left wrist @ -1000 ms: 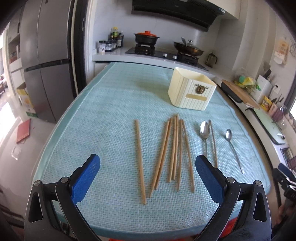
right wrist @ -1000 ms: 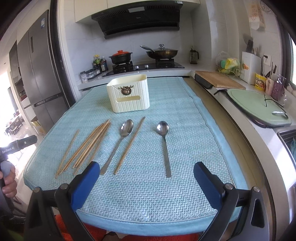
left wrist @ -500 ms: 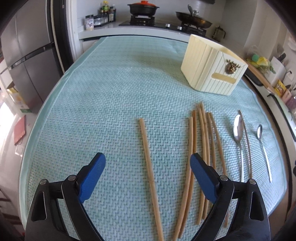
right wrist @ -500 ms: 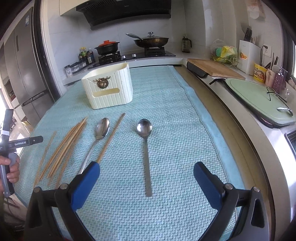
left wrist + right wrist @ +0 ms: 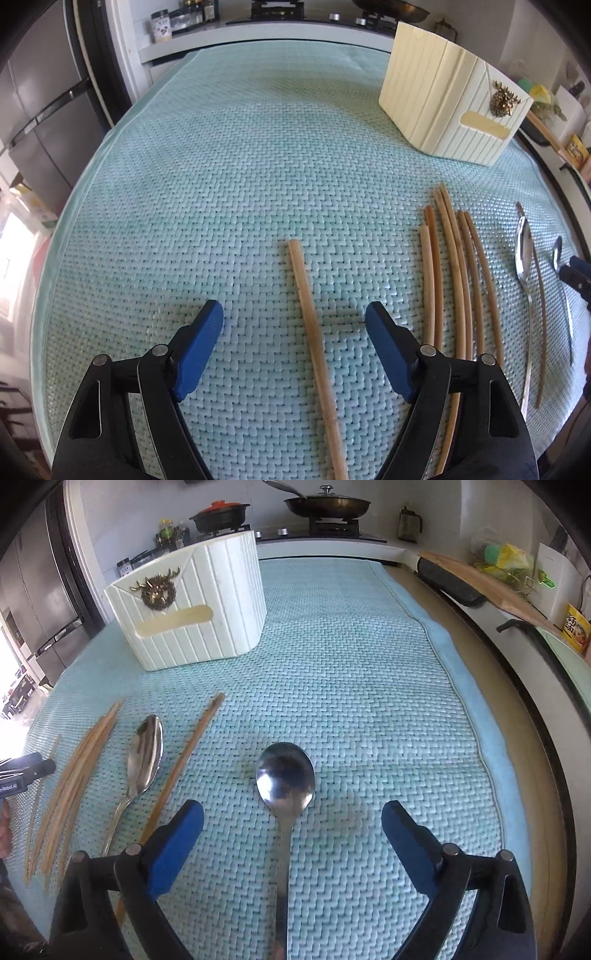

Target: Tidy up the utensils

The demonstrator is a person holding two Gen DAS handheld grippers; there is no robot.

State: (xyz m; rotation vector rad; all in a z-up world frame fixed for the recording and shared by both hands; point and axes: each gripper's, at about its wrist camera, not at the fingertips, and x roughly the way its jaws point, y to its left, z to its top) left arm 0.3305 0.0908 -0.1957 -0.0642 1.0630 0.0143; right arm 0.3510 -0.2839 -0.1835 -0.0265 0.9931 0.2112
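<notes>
- The lone chopstick [image 5: 312, 332] is a thin, stiff wooden stick – light, and I judge it apt to roll or pivot if pinched off-centre. A grip near the middle of its length, across the narrow width, looks safest.
- It lies flat on the teal woven mat [image 5: 221, 166] covering the desk, apart from the chopstick bundle [image 5: 454, 288] at 3 o'clock of it in the left wrist view.
- The left hand-held gripper [image 5: 294, 319] tilts steeply down over this stick. Its blue pads straddle the stick without touching it, so it holds nothing; the jaws have just been closing in, with the stick between them.
- The round spoon [image 5: 285, 775] is hard, smooth metal – likely slippery, heavier at the bowl. The flat handle just below the bowl seems the better place to pinch.
- In the right wrist view it lies flat with its bowl at 12 o'clock and the handle running to 6 o'clock between the pads.
- The right hand-held gripper [image 5: 291, 818] is spread wide, released, pitched down over that handle; neither pad touches the metal.
- A second, longer spoon [image 5: 144, 757] and a single chopstick [image 5: 184, 757] lie at 9 o'clock of the round spoon.
- The cream utensil holder [image 5: 192, 605] stands upright on the mat at about 11 o'clock, well apart from both hand-held grippers. It is presumably where everything goes.
</notes>
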